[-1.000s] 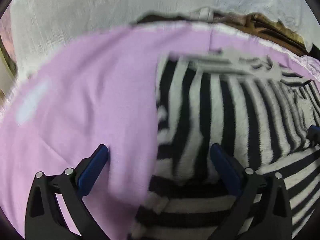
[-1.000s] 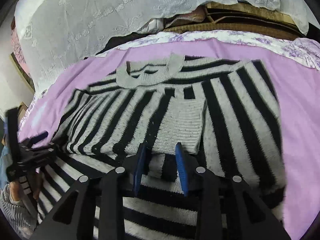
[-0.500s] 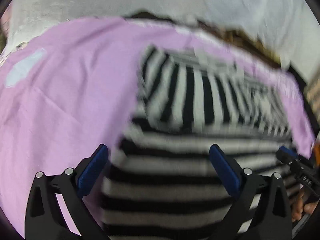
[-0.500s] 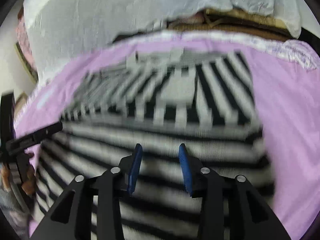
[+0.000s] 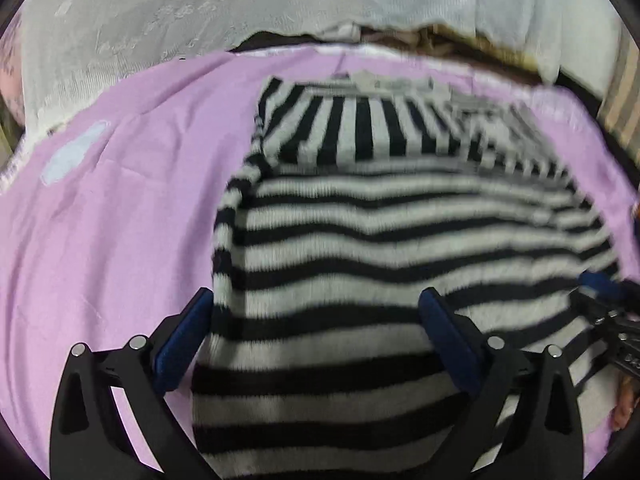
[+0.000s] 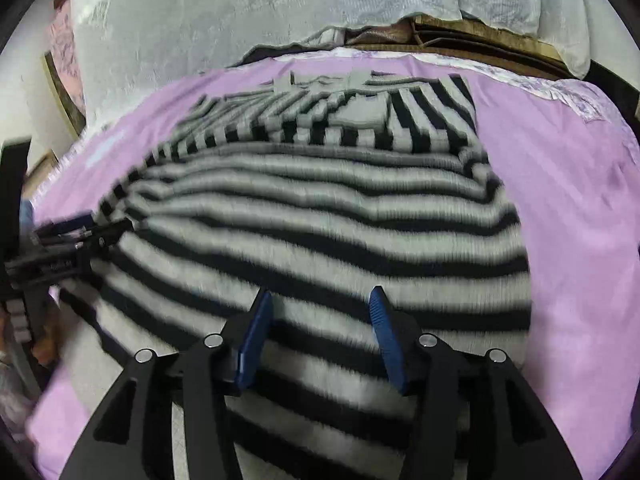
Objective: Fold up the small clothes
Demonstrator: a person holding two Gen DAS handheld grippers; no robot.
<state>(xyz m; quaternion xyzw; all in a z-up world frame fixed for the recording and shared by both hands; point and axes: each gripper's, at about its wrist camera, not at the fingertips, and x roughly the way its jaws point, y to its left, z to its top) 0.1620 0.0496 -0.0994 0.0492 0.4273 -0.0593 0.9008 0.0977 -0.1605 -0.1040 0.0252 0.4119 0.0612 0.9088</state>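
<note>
A black-and-white striped knit sweater lies on a purple sheet. Its sleeves are folded across the chest and its grey collar is at the far end. It also shows in the right wrist view. My left gripper is wide open and empty, hovering over the sweater's near left part. My right gripper is partly open and empty over the near middle of the sweater. The right gripper also shows at the right edge of the left wrist view, and the left gripper at the left edge of the right wrist view.
The purple sheet covers a bed. White lace fabric hangs behind it. Brown bedding or boards sit at the far edge. A pale patch marks the sheet at the left.
Both grippers have pulled back toward the sweater's near end, so more of it is in view. The right gripper's fingers have spread wider apart. The left stays wide open.
</note>
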